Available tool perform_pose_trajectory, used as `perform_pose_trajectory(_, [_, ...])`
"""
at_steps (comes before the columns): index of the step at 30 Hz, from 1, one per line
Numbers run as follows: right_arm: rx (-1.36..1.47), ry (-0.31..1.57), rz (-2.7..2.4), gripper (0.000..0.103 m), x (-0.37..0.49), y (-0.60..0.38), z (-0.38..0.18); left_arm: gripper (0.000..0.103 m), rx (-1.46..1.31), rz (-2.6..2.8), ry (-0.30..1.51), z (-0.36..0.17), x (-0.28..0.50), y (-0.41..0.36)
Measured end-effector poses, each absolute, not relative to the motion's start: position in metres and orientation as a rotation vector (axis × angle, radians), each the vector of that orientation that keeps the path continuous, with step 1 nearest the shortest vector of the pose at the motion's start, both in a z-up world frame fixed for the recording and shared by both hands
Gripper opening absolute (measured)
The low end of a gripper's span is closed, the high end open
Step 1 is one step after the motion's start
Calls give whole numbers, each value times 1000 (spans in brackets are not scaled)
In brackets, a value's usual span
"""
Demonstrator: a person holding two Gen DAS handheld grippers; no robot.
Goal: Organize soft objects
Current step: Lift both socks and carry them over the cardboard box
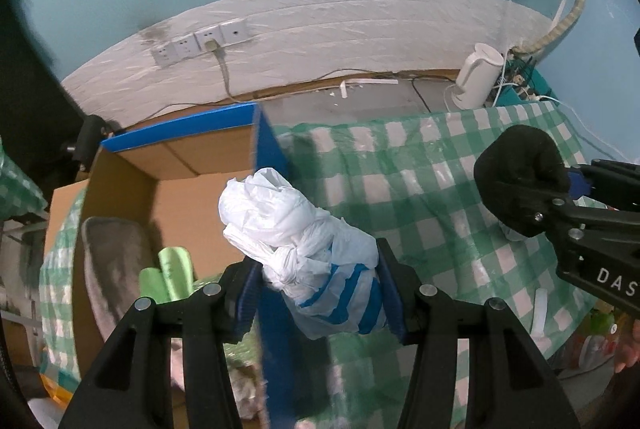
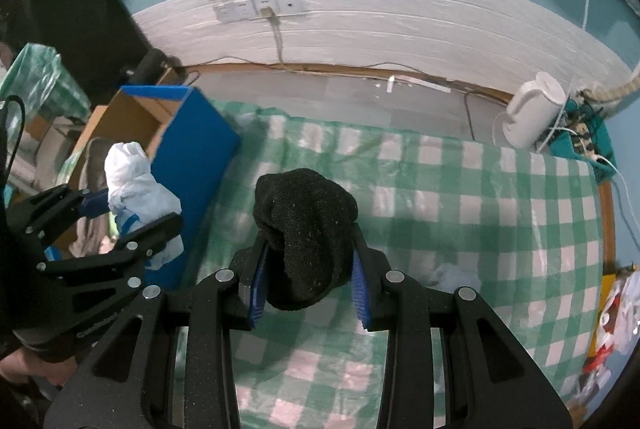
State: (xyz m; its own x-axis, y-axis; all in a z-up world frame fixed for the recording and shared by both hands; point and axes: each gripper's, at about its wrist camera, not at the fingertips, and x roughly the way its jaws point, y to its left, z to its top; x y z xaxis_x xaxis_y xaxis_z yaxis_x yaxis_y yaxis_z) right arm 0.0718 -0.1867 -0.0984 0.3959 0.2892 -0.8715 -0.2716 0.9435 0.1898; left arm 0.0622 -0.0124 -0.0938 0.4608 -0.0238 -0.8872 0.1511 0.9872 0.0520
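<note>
Item one: my left gripper (image 1: 318, 293), jaws about half apart and clamped on a knotted white plastic bag bundle (image 1: 296, 241) with blue stripes near its lower end; the bundle stands up out of the blue pads, low centre of the left wrist view. Item two: my right gripper (image 2: 308, 285), jaws narrower, pressed on a rolled black knit sock (image 2: 306, 229), centre of the right wrist view. Item three: an open cardboard box (image 1: 192, 157) with blue outer flaps, left of frame, just behind and beside the white bundle; inside it lie a grey cloth (image 1: 112, 261) and a light green roll (image 1: 172, 269). Item four: a green-and-white checked tablecloth (image 2: 460, 213) under clear film, filling the right and centre. Item five: a white kettle (image 2: 532, 113) at upper right, beside a tangle of cables. Item six: wall sockets (image 2: 256, 7), upper centre, one with a plug in.
</note>
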Motion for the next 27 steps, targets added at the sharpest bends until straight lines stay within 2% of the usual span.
perform_pose_trajectory(9, [-15, 1097, 436, 34, 67, -137, -82, 53, 112, -72, 1051, -75, 49, 29])
perform_pose_trajectory(27, [-121, 1110, 602, 34, 57, -22, -78, 53, 63, 64, 1069, -88, 34, 116])
